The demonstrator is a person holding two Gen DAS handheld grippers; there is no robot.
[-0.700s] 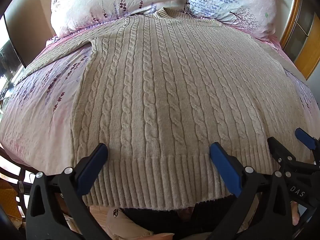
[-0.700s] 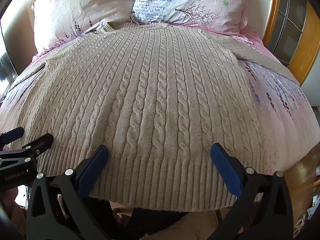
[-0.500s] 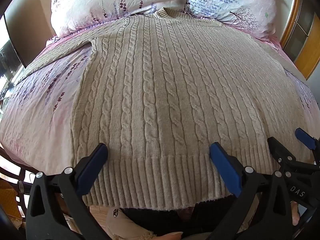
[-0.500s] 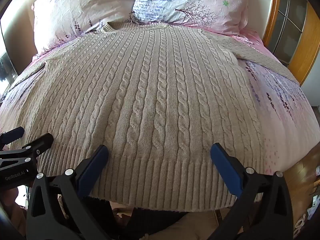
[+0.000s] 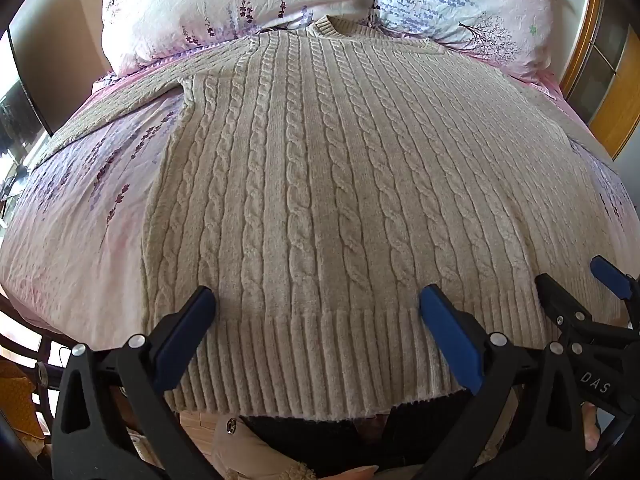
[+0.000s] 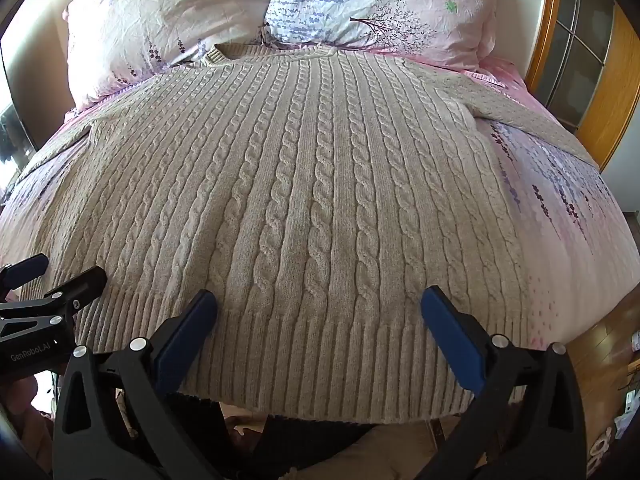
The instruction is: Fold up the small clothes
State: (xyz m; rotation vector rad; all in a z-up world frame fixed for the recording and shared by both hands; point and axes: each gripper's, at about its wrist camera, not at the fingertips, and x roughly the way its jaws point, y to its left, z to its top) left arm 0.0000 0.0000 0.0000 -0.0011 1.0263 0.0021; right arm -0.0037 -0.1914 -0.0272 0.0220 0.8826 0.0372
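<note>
A beige cable-knit sweater (image 5: 320, 184) lies flat and face up on the bed, collar toward the pillows, ribbed hem at the near edge; it also fills the right wrist view (image 6: 304, 200). Its sleeves spread out to both sides. My left gripper (image 5: 316, 312) is open, hovering over the left part of the hem with nothing between its blue pads. My right gripper (image 6: 318, 312) is open over the right part of the hem, also empty. Each gripper shows at the edge of the other's view.
A pink floral bedsheet (image 5: 80, 216) covers the bed. Two floral pillows (image 5: 224, 4) (image 6: 372, 4) stand at the head. A wooden-framed cabinet (image 6: 592, 80) is at the right. The bed's near edge lies just under the hem, with the person's legs below.
</note>
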